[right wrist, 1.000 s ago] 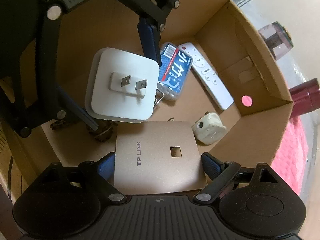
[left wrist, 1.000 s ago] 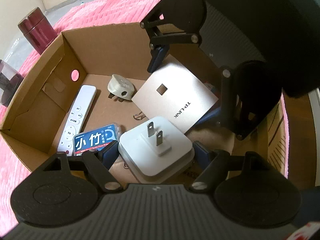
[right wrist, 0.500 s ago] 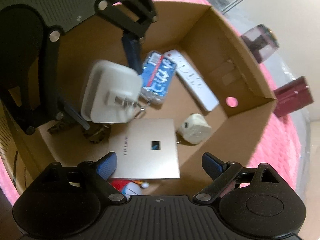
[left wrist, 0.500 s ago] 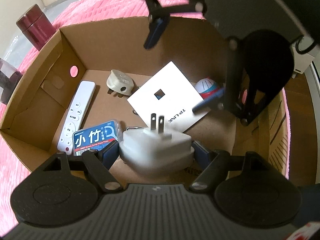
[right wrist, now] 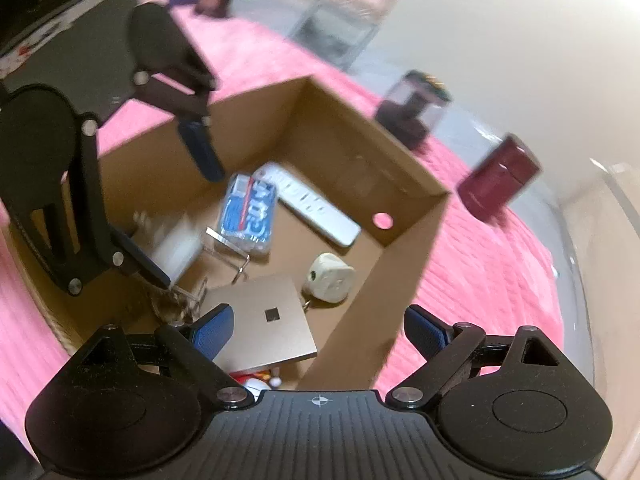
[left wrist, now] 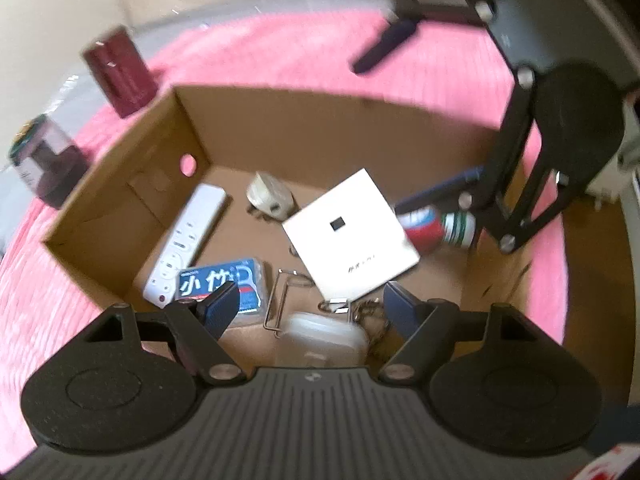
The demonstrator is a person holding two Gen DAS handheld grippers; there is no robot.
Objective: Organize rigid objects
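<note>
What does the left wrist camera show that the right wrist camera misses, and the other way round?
Only the left wrist view shows the white charger lying clear between the open left gripper fingers, and the red, white and green can in full. Only the right wrist view shows the open right gripper from behind, over the box's near wall. In it the charger is just a white blur. Both show the cardboard box, gold panel, remote, blue packet, small white plug and maroon cup.
</note>
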